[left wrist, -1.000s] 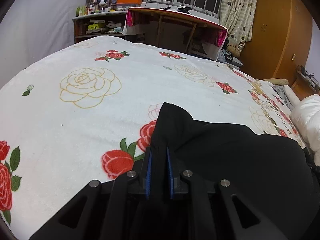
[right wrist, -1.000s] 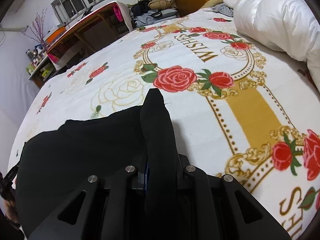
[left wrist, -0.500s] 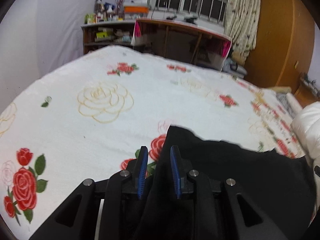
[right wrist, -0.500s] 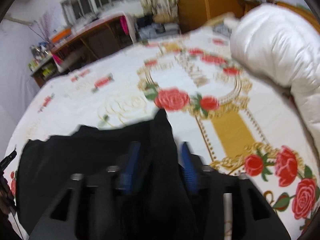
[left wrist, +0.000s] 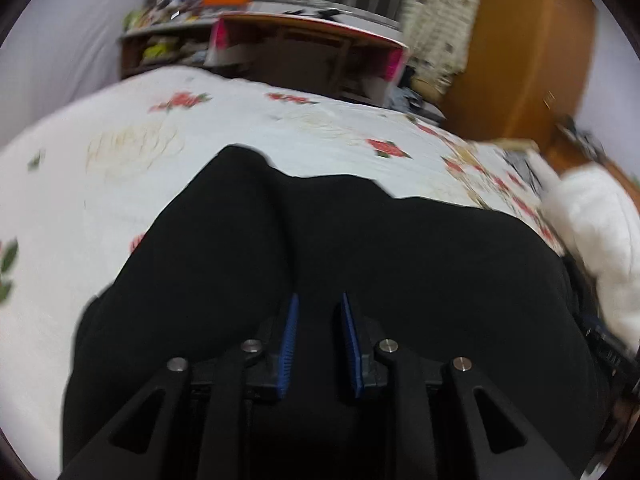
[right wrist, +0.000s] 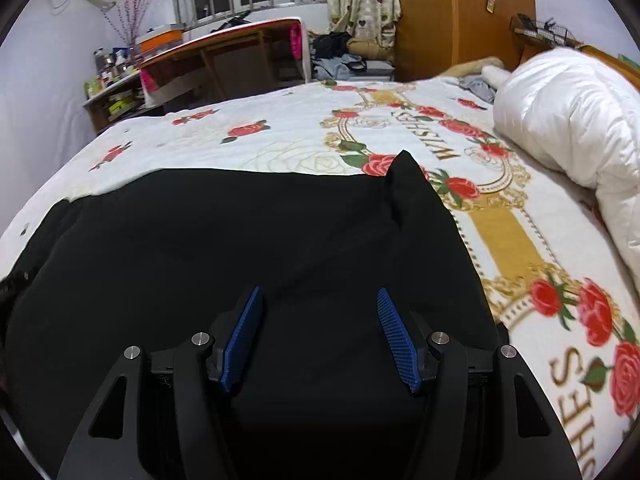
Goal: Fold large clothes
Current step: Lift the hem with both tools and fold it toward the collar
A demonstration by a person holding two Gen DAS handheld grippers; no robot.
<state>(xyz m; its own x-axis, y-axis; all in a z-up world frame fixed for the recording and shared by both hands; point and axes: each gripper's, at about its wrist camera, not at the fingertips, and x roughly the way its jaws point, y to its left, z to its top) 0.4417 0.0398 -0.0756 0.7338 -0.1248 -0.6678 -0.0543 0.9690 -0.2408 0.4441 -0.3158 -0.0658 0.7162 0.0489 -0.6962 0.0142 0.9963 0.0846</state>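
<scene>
A large black garment (left wrist: 340,248) lies spread on the rose-patterned bed cover (left wrist: 132,152). It also fills the right wrist view (right wrist: 248,232), with its far edge running straight and a raised corner (right wrist: 406,172) at the right. My left gripper (left wrist: 318,308) is open with a narrow gap, blue pads over the cloth and nothing between them. My right gripper (right wrist: 320,300) is wide open above the garment and holds nothing.
A white duvet (right wrist: 568,120) is bundled at the right side of the bed. Beyond the bed stand a wooden table (right wrist: 240,52), a cluttered shelf (right wrist: 116,88), curtains and a wooden wardrobe (right wrist: 460,12). Clothes lie piled on the floor (right wrist: 340,56).
Both grippers opened and let go of the garment's corners. They drew back toward me, and the black cloth now lies flat on the bed. The left view is blurred from motion.
</scene>
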